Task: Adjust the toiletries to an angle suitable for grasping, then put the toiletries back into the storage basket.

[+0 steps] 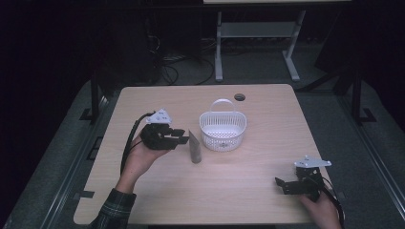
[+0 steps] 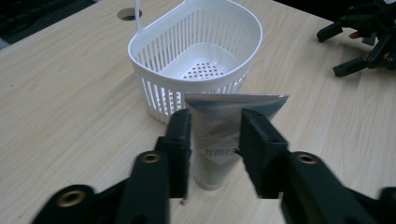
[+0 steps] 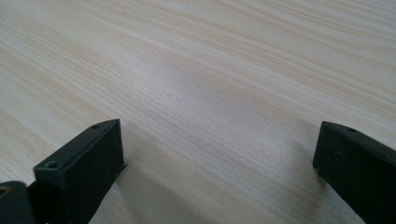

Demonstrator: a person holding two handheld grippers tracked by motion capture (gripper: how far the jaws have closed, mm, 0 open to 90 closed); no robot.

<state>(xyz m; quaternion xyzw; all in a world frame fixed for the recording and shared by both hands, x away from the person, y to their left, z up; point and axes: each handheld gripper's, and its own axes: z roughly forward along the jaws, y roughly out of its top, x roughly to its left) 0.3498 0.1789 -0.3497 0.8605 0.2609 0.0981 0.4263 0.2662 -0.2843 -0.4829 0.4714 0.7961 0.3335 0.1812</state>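
A: Left tool [image 1: 180,139]?
B: Held left of centre on the table [image 1: 267,191], pointing right at a grey-white tube [image 1: 194,147]. In the left gripper view [image 2: 214,149], jaws on either side of tube [image 2: 219,140], standing on its cap, crimped flat end up. Jaws look to touch or nearly touch its sides; can't tell if actually squeezing. Not wide apart.
A: Tube location?
B: Upright on table, just beside a white slotted basket [image 1: 223,131], on its left-front side. Apart from it, not inside.
A: Basket?
B: Centre of table, upright, hoop handle on far rim, perforated floor. Seen behind tube in left gripper view [image 2: 201,60].
A: Right tool [image 1: 279,185]?
B: Near right front corner of table, held in right hand [image 1: 319,210], jaws pointing left. Spread wide, gripping nothing. In right gripper view [image 3: 219,163], bare wood between the two jaws. Also seen top right in left gripper view [image 2: 345,46], well apart from the basket.
A: Other?
B: Round cable hole [image 1: 239,97] near far edge of table. Left forearm in plaid sleeve [image 1: 114,210].
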